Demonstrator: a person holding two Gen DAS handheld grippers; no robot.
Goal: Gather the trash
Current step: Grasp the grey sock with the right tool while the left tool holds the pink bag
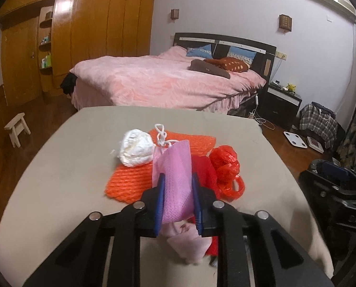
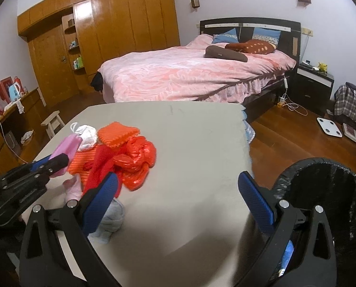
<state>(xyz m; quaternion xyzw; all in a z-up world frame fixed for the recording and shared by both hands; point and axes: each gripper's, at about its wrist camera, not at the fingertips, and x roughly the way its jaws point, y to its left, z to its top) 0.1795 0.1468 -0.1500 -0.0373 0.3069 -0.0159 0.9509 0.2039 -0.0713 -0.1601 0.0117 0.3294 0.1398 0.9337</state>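
My left gripper (image 1: 178,181) is shut on a pink foam net sleeve (image 1: 175,174) and holds it above the trash pile on the beige table (image 1: 58,167). The pile holds orange foam netting (image 1: 127,181), a crumpled white wad (image 1: 136,150), a red plastic bag (image 1: 225,167) and a red cloth. In the right wrist view the left gripper (image 2: 58,157) with the pink sleeve (image 2: 67,147) is at the left. My right gripper (image 2: 178,179) is open and empty over the table, right of the red bag (image 2: 136,160). A black-lined trash bin (image 2: 326,191) stands at the table's right.
A pale pink piece (image 1: 187,241) and a light blue-grey wad (image 2: 111,217) lie near the table's front. A pink bed (image 2: 190,76), a wooden wardrobe (image 2: 106,24), a small stool (image 2: 53,122) and a white scale (image 2: 327,124) on the wood floor lie beyond.
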